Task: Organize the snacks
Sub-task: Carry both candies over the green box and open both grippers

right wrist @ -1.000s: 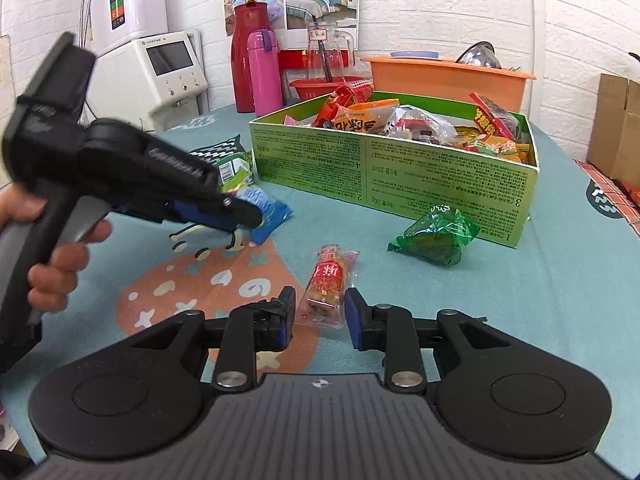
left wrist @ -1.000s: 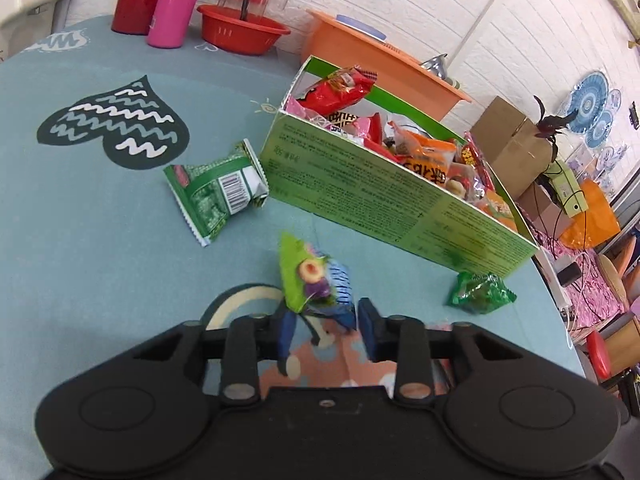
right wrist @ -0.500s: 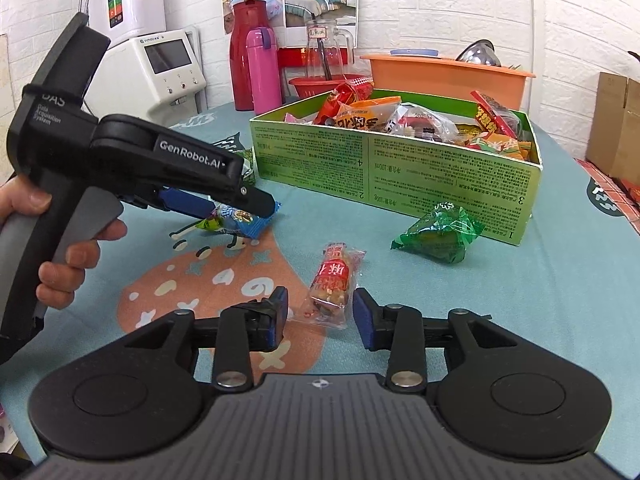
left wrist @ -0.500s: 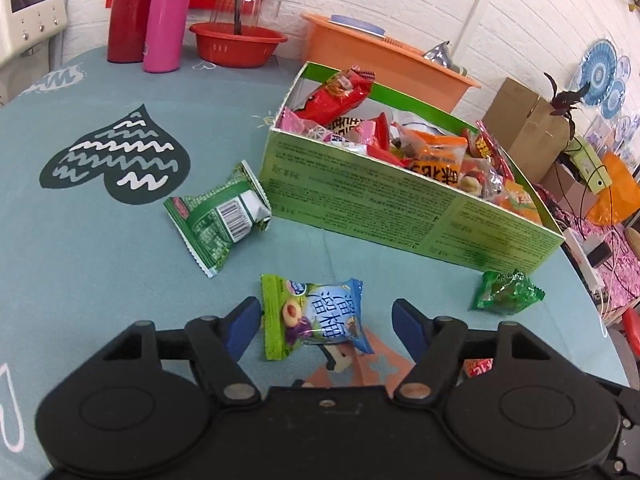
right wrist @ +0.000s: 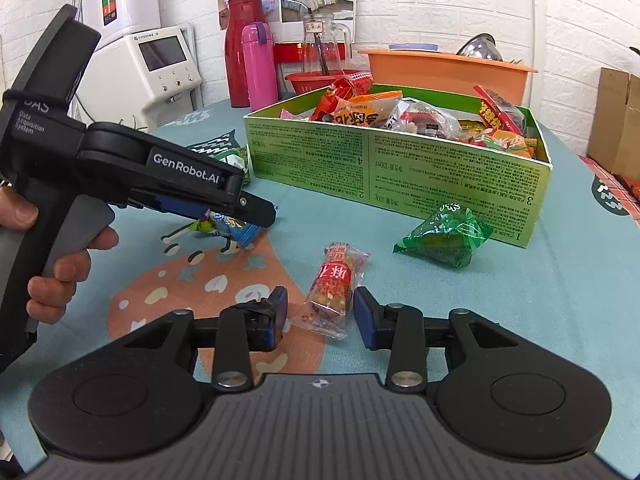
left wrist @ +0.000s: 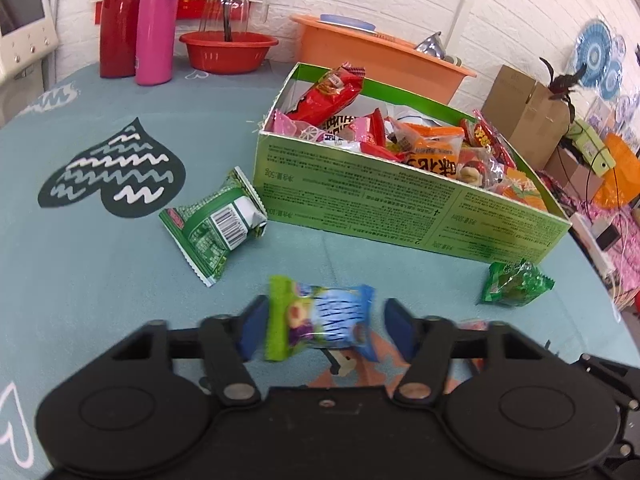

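Note:
A blue-and-green snack packet (left wrist: 320, 322) lies crosswise between the pads of my left gripper (left wrist: 325, 312). Its jaws are closing; the right pad still stands clear of the wrapper. In the right wrist view the left gripper (right wrist: 256, 210), held in a hand, points down at that packet (right wrist: 238, 230) on the tablecloth. A red snack bar (right wrist: 334, 284) lies on the cloth between the pads of my right gripper (right wrist: 320, 304), which is open with a gap on each side. The green box (left wrist: 400, 208) full of snacks stands behind.
A green patterned packet (left wrist: 216, 224) lies left of the box, a small green candy bag (left wrist: 514, 284) at its near right corner. Red flask (left wrist: 118, 20), pink bottle (left wrist: 156, 24), red bowl (left wrist: 228, 50) and orange tub (left wrist: 380, 60) line the back. A white appliance (right wrist: 160, 72) stands far left.
The left gripper let go of the blue-and-green packet it held upright, opened wide, and now narrows around it lying flat. The right jaws widened around the red bar.

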Action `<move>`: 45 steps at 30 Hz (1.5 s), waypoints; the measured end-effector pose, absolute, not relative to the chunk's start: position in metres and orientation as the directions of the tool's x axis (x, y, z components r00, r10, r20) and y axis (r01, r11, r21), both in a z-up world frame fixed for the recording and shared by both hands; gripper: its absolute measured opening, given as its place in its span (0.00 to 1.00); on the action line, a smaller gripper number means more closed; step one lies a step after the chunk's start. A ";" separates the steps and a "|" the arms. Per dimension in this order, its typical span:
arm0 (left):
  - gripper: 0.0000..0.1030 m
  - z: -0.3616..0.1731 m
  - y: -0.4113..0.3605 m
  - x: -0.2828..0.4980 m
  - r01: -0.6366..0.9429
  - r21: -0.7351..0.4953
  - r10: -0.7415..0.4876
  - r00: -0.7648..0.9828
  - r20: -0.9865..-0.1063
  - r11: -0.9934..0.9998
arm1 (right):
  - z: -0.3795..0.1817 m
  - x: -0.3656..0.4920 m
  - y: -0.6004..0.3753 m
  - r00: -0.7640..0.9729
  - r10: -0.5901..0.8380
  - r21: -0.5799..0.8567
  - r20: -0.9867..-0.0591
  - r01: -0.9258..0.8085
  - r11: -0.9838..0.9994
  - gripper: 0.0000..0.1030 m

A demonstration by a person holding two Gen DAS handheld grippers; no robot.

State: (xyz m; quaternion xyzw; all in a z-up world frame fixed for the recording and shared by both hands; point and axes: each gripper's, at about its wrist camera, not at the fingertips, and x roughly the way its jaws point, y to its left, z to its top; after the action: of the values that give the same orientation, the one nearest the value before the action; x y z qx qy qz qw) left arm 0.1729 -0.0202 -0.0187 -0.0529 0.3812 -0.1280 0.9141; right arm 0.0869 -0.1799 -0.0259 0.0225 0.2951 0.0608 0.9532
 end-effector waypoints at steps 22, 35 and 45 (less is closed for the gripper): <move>0.63 0.084 -0.030 0.167 0.377 -0.268 -0.462 0.755 -0.466 0.886 | 0.051 0.100 -0.196 0.944 0.113 -0.020 -0.309 -0.125 0.992 0.49; 0.63 0.076 -0.050 0.258 0.317 -0.276 -0.414 0.788 -0.456 0.907 | 0.052 0.180 -0.229 0.958 -0.006 -0.045 -0.286 -0.007 0.999 0.49; 0.88 0.055 -0.064 0.305 0.307 -0.250 -0.393 0.780 -0.487 0.918 | 0.031 0.236 -0.237 0.931 -0.006 -0.047 -0.364 -0.012 0.999 0.50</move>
State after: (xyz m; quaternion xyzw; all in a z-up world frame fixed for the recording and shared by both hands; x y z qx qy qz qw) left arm 0.3047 -0.0639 0.0554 -0.0784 0.2744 -0.1863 0.9401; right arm 0.2363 -0.2366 0.0313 -0.0244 0.1853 0.0014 0.9824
